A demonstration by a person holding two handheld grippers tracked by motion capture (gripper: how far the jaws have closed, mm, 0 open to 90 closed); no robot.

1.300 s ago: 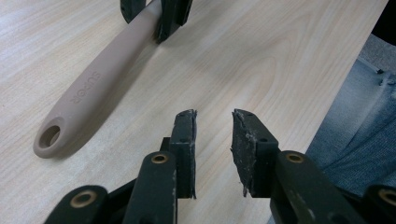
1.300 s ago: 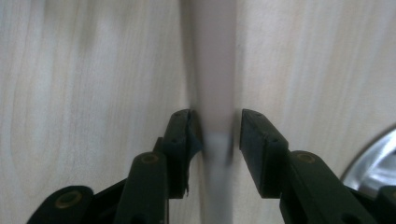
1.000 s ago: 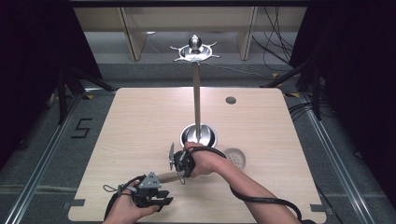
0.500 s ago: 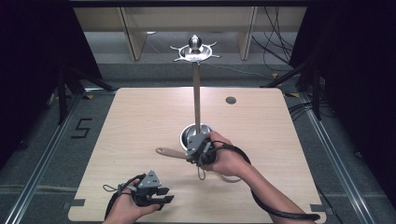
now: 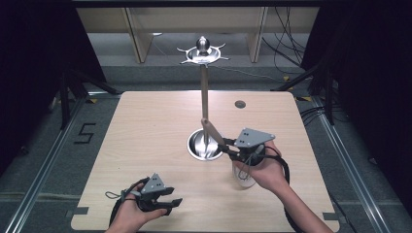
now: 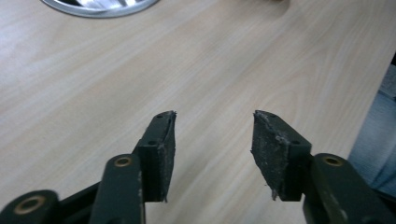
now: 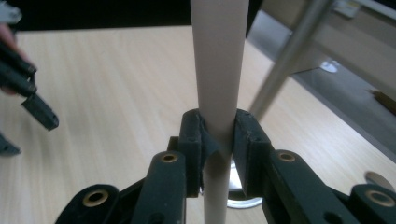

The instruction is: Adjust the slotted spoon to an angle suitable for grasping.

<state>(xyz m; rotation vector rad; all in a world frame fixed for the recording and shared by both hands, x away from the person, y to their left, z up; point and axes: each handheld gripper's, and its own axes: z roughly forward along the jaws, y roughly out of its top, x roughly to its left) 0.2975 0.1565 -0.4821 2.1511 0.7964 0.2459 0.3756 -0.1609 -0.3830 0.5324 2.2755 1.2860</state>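
On a pale wooden table (image 5: 145,126), the left gripper (image 5: 160,203) rested near the front edge, held in the person's left hand (image 5: 130,217). Its jaws had just been opening and stood spread apart with nothing between them. At the table's middle stood a metal stand: a round shiny base (image 5: 197,145) with a thin upright pole (image 5: 204,92). To the right, the right gripper (image 7: 218,154) pinched the beige wooden handle (image 7: 218,60) of a whisk, the handle slanting up toward the pole. The wire head (image 5: 246,171) hung below the gripper, over the table just right of the base.
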